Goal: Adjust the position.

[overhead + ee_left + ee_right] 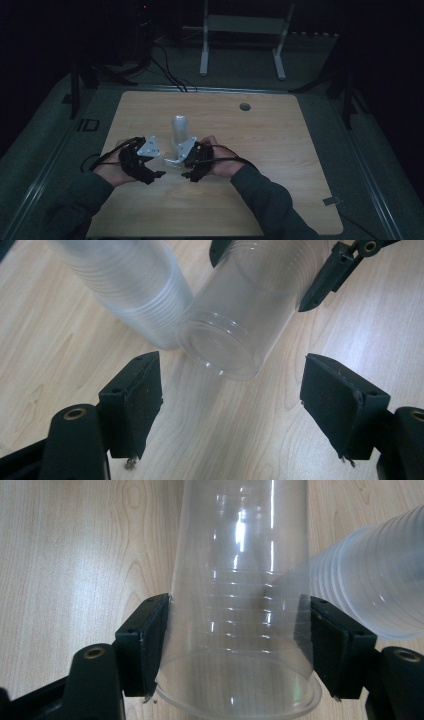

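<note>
A clear plastic cup lies on its side just above the wooden table. My right gripper is shut on it, one pad pressing each side near the rim. Beside it stands an upside-down stack of clear cups, also seen in the left gripper view and the right gripper view. My left gripper is open, its jaws wide apart. The held cup's base points toward it without touching its pads. In the high view the left gripper and right gripper face each other across the cup.
A round cable hole sits in the far part of the table. A white metal stand and cables are on the floor beyond it. A small clip hangs at the near right edge. The room is dark.
</note>
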`<action>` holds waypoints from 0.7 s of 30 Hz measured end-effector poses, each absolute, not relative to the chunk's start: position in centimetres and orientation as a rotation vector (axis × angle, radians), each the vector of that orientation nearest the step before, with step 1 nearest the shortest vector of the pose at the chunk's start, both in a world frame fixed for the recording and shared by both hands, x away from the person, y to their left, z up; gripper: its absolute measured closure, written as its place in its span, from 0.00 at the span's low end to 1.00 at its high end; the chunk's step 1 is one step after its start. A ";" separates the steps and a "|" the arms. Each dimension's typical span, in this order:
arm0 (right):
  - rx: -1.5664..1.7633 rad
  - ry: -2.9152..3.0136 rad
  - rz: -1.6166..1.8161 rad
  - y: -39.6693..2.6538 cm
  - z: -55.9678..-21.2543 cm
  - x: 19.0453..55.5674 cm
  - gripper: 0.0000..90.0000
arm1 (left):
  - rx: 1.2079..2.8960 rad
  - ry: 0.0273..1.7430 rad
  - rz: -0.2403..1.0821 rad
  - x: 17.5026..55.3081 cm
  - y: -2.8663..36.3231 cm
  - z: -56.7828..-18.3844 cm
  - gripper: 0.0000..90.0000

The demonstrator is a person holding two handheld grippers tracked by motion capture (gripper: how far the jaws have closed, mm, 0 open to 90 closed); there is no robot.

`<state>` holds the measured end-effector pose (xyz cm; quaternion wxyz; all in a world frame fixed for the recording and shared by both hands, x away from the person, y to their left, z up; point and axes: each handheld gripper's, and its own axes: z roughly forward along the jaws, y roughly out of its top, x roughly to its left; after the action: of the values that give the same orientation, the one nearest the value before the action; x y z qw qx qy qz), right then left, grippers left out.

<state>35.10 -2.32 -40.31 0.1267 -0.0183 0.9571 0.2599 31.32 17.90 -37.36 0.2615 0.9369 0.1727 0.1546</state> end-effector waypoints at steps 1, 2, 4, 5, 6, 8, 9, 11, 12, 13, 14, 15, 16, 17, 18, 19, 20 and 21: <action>-0.057 2.787 0.753 -2.3 -40.3 35.1 0.34 | 2.543 0.457 0.416 31.3 17.8 -37.4 0.28; -0.061 2.788 0.749 -2.3 -40.4 35.1 0.34 | 2.547 0.454 0.413 31.3 17.7 -37.4 0.28; -0.067 2.790 0.743 -2.3 -40.4 35.0 0.34 | 2.560 0.440 0.413 31.3 17.5 -37.4 0.28; -0.067 2.790 0.743 -2.3 -40.4 35.0 0.34 | 2.560 0.440 0.413 31.3 17.5 -37.4 0.28; -0.073 2.793 0.740 -2.3 -40.5 35.0 0.34 | 2.567 0.435 0.406 31.4 17.4 -37.4 0.28; -0.081 2.793 0.735 -2.2 -40.5 34.9 0.34 | 2.576 0.428 0.400 31.6 17.3 -37.4 0.28; -0.088 2.794 0.731 -2.2 -40.5 34.9 0.34 | 2.580 0.426 0.396 31.6 17.3 -37.5 0.28; -0.091 2.795 0.724 -2.2 -40.6 34.8 0.34 | 2.584 0.423 0.392 31.7 17.2 -37.5 0.28; -0.092 2.796 0.721 -2.1 -40.6 34.8 0.34 | 2.589 0.420 0.387 31.8 17.2 -37.5 0.28; -0.095 2.796 0.720 -2.1 -40.7 34.8 0.34 | 2.593 0.419 0.384 31.8 17.2 -37.5 0.28; -0.097 2.794 0.719 -2.1 -40.7 34.8 0.34 | 2.600 0.415 0.380 31.9 17.1 -37.5 0.28; -0.100 2.793 0.719 -2.1 -40.7 34.8 0.34 | 2.608 0.413 0.375 31.9 17.1 -37.6 0.28; -0.107 2.793 0.716 -2.1 -40.7 34.8 0.35 | 2.611 0.413 0.373 32.0 17.1 -37.6 0.28; -0.108 2.793 0.713 -2.0 -40.8 34.8 0.35 | 2.614 0.413 0.372 32.0 17.1 -37.6 0.28; -0.110 2.793 0.711 -2.0 -40.8 34.8 0.35 | 2.619 0.410 0.370 32.0 17.0 -37.6 0.28; -0.110 2.794 0.709 -2.0 -40.8 34.8 0.35 | 2.623 0.407 0.367 32.0 17.0 -37.7 0.28; -0.110 2.794 0.708 -2.0 -40.8 34.8 0.35 | 2.629 0.403 0.368 32.0 16.9 -37.7 0.28; -0.113 2.794 0.707 -2.0 -40.8 34.7 0.35 | 2.636 0.398 0.368 32.0 16.8 -37.7 0.28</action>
<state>34.74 -1.98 -40.82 0.1285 -0.0388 0.9607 0.2432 31.97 16.83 -37.73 0.2234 0.9547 0.1443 0.1334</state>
